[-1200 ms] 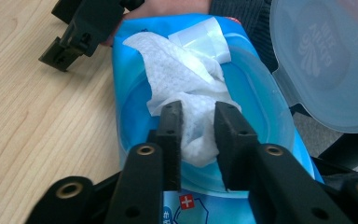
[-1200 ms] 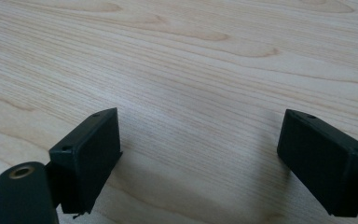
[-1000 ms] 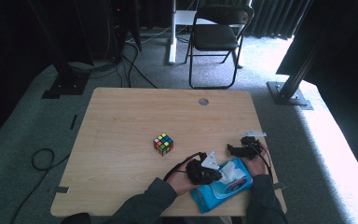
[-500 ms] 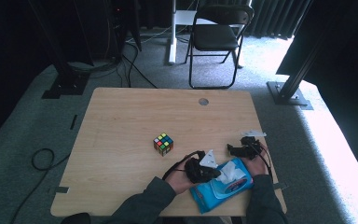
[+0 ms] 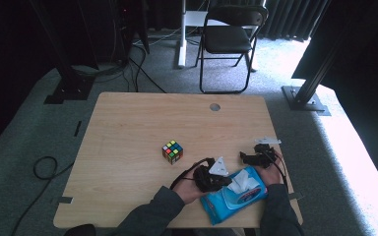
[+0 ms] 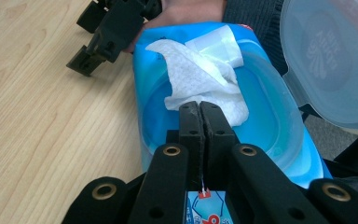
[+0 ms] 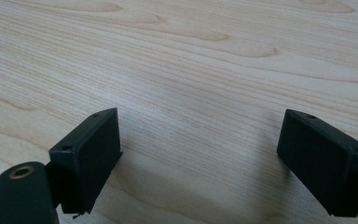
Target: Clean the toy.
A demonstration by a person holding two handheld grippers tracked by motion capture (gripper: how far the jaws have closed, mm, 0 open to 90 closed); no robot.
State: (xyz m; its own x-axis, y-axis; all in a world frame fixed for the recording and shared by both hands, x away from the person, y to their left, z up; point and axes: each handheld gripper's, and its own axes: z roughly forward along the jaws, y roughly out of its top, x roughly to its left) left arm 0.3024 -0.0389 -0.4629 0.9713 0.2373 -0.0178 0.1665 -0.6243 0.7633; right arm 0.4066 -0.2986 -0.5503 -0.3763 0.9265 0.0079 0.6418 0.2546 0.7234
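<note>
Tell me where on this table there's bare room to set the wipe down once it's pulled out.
The table is bare across its far half, between the cable hole and the puzzle cube, and all along its left side. The near right corner is crowded: the wipes pack, the left tool shut on the wipe, and the open right tool.

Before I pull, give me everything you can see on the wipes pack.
The wipes pack is a soft blue plastic pouch lying flat at the table's near edge. Its clear hinged lid stands open. A crumpled white wipe sticks up from the oval opening. The left gripper has its jaws shut on the wipe's lower edge, and the person's right hand rests against the pack's far end.
</note>
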